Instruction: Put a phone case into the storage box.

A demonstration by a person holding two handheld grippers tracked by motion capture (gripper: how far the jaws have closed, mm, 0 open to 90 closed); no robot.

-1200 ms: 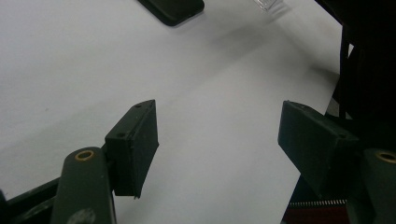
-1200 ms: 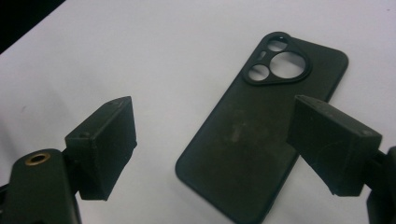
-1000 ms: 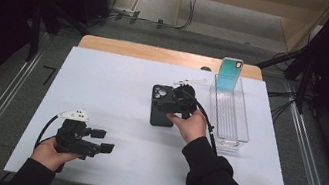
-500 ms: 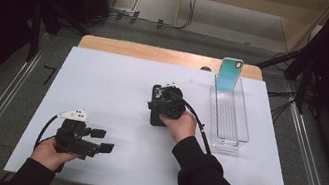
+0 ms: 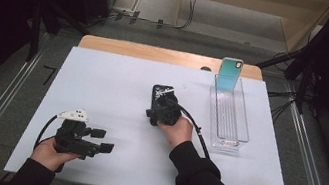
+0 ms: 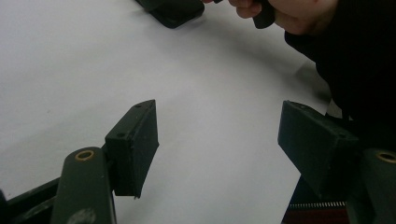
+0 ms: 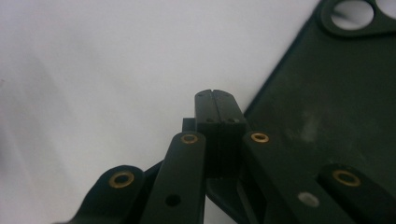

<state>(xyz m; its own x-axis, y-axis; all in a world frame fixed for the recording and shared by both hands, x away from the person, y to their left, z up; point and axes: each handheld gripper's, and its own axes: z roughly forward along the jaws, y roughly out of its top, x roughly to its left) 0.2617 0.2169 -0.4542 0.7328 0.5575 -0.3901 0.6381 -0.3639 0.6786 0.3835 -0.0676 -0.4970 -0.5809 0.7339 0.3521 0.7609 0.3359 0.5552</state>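
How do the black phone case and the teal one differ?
The black case lies flat on the white table, with the right gripper on its near edge; the teal case stands upright at the far end of the clear tray, untouched. Both are phone cases with a camera cutout.

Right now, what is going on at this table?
A person works with a gripper in each hand. The right gripper has just shut, pads together, at the edge of a black phone case lying flat on the white table. The left gripper hovers open. A teal phone case stands in the clear tray.
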